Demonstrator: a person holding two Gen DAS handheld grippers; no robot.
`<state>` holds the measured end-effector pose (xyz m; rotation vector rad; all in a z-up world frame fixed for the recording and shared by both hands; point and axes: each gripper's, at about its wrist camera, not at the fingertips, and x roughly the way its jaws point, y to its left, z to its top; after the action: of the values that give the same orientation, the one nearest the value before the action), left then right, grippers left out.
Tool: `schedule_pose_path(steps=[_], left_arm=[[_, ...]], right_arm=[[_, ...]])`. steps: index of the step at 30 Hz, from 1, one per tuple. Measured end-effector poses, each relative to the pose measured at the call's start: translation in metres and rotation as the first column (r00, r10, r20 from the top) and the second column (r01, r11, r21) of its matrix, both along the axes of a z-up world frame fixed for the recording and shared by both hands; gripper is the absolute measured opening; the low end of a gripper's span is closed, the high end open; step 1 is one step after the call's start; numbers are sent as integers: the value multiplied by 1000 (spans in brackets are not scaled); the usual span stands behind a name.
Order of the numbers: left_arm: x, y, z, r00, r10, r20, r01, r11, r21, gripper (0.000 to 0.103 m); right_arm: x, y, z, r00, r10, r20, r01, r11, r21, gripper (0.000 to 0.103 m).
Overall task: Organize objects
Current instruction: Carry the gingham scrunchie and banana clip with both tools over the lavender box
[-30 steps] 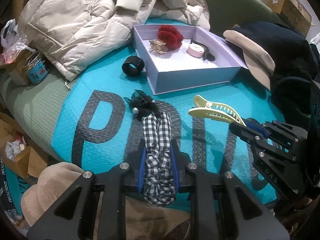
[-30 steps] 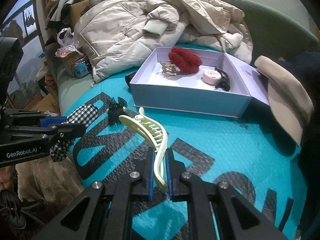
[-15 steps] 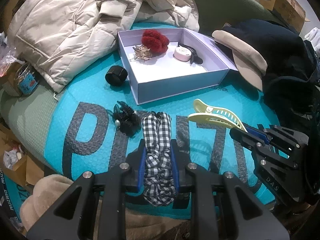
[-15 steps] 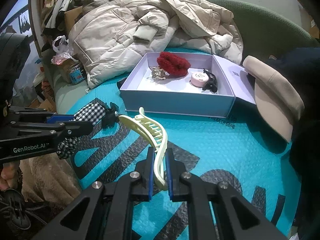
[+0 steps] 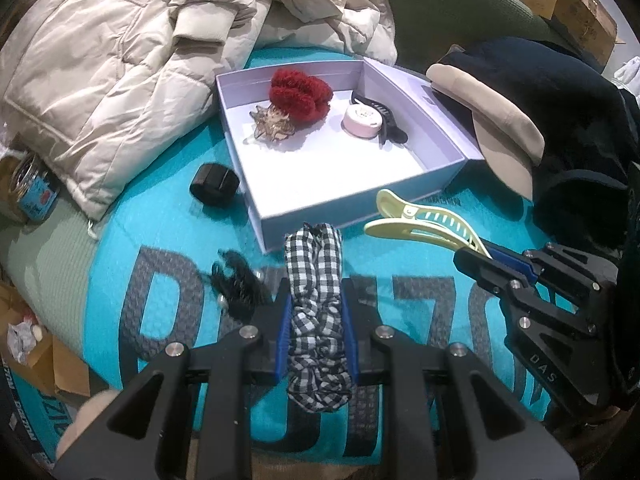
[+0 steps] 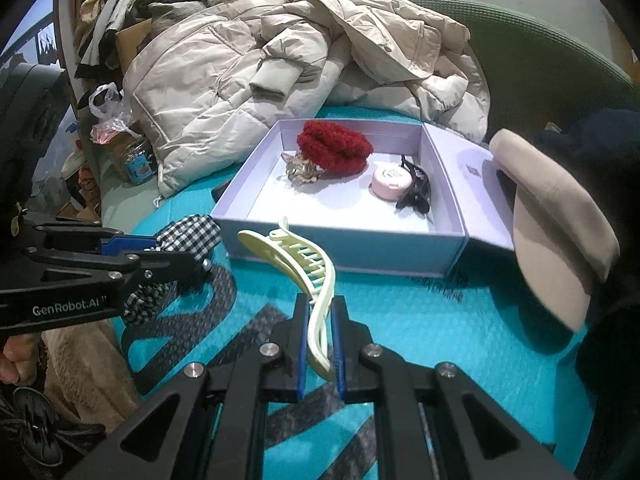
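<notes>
My left gripper [image 5: 316, 328] was closed on the checked scrunchie [image 5: 316, 300]; the blue pads pressed it from both sides, and its far end hung just before the near wall of the lilac box [image 5: 352, 208]. In the right wrist view this scrunchie [image 6: 188, 236] stuck out of the left gripper [image 6: 168, 256] close to the left corner of the box [image 6: 344, 244], but I could not tell if it touched the wall.

My right gripper [image 6: 320, 344] was clamped on the pale yellow claw clip [image 6: 304, 264]. The clip stood on its edge between the two pads, and its toothed end pointed up and away toward the box. From the left wrist camera I saw the same clip [image 5: 424, 228] held in the right gripper [image 5: 476, 256], above the teal mat [image 5: 168, 216] and near the right corner of the box.

Inside the box lay a red fluffy scrunchie [image 5: 300, 94] against the far wall, a golden star-shaped clip [image 5: 274, 122] touching its front, a round pink case [image 5: 362, 120], and a black claw clip [image 5: 386, 120] just behind and beside the case.

On the mat, outside the box, a black ring-shaped thing [image 5: 214, 186] lay just beside the left wall. A black feathery hair piece [image 5: 238, 288] lay on the mat near my left gripper. A beige padded jacket [image 5: 132, 60] lay behind the box, and a beige cap [image 6: 560, 224] rested on the open flap at the right.
</notes>
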<state>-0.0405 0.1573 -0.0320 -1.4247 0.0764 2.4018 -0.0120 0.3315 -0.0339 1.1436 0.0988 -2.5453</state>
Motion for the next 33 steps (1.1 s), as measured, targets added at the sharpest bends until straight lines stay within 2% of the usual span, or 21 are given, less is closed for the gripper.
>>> schedule_pose_path(steps=[12,33], left_arm=[[-45,16,6,1000,-25,5,25,1000,1,21],[-111,30,3,999,-46,-8,46,999,11,21]], right_arm=[[-41,5,7,1000,22,-12,-22,1000,-20,10],[-105,8,6,999,-16,-43,14,999,-42,10]])
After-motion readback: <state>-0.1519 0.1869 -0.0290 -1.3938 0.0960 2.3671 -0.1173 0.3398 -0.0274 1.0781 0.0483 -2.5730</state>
